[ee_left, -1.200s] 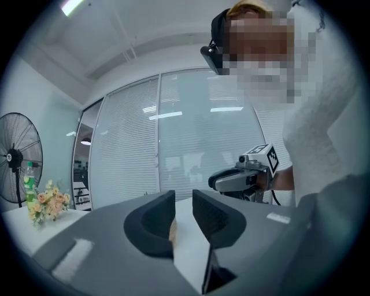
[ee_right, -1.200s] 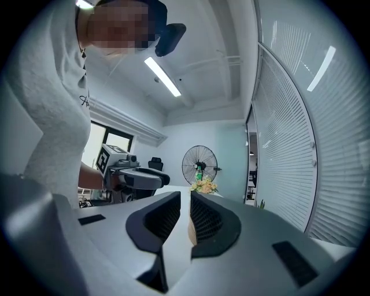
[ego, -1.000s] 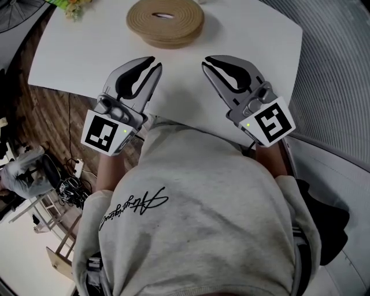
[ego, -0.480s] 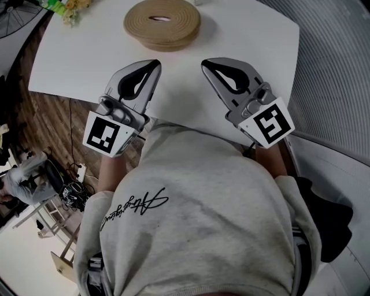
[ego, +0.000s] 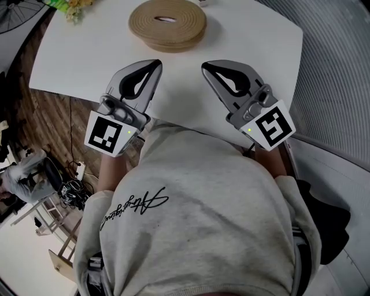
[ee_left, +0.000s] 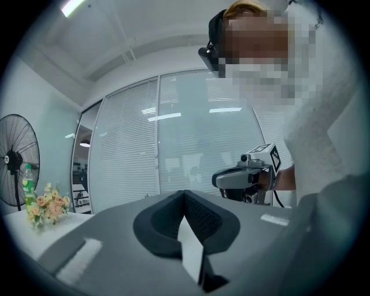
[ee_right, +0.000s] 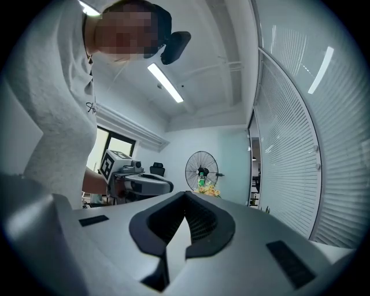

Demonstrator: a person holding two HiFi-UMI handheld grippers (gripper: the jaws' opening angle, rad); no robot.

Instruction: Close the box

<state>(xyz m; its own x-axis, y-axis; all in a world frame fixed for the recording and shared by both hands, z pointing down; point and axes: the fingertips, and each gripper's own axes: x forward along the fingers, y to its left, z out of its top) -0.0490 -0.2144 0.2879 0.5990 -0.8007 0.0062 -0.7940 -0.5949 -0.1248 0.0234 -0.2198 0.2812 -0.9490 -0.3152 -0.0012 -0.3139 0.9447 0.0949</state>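
A round, flat tan box (ego: 167,23) with an oval slot in its top lies on the white table (ego: 87,52), at the far side from me. My left gripper (ego: 155,62) and right gripper (ego: 204,65) hover side by side over the near table edge, pointing level towards the box and well short of it. Both are shut with nothing between the jaws. In the left gripper view the jaws (ee_left: 184,194) meet at the tip, and the right gripper (ee_left: 245,176) shows beyond them. In the right gripper view the jaws (ee_right: 185,195) also meet, with the left gripper (ee_right: 136,182) beside them.
A bunch of flowers (ego: 72,8) with a green bottle (ee_left: 29,184) sits at the table's far left corner. A standing fan (ee_right: 202,167) is behind it. Glass walls with blinds (ee_left: 173,139) run along the right. Wooden floor with cables and a chair lies left of the table.
Both pairs of jaws, slightly apart earlier, have closed until they meet. The hands have stayed where they were.
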